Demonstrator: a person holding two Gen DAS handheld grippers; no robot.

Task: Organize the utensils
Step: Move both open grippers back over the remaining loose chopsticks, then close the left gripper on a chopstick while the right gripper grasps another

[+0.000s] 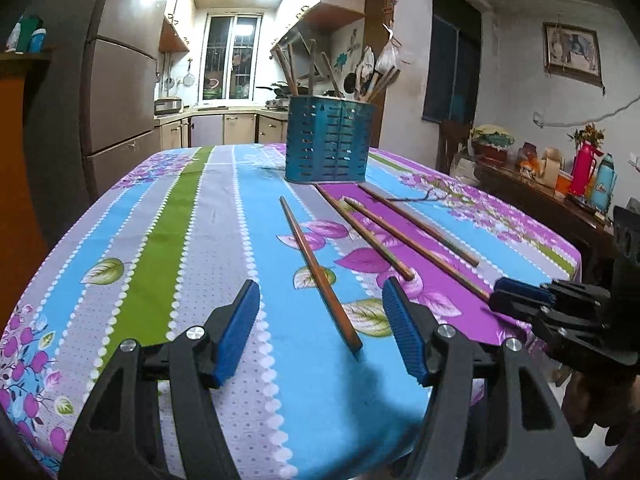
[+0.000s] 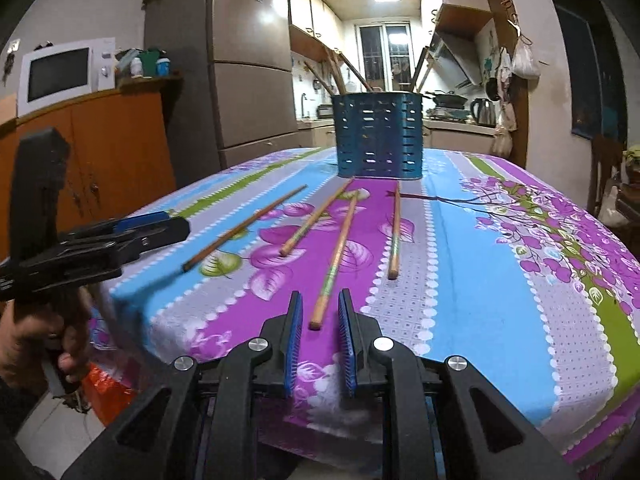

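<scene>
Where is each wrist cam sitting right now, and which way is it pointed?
Left wrist: at the table's near edge, facing the blue utensil holder; left gripper open around the leftmost chopstick; right gripper at its right.
Right wrist: further right, same heading; right gripper brackets a chopstick end; left gripper and hand at left.
Shared: holder, four chopsticks, floral tablecloth.

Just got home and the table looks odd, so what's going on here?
Someone is tidying chopsticks with a handheld gripper in each hand. Four chopsticks lie loose on the flowered tablecloth before the blue utensil holder. The left gripper, open, frames the leftmost chopstick; the right gripper, narrowly open, lines up on another chopstick. Neither is gripped yet.
</scene>
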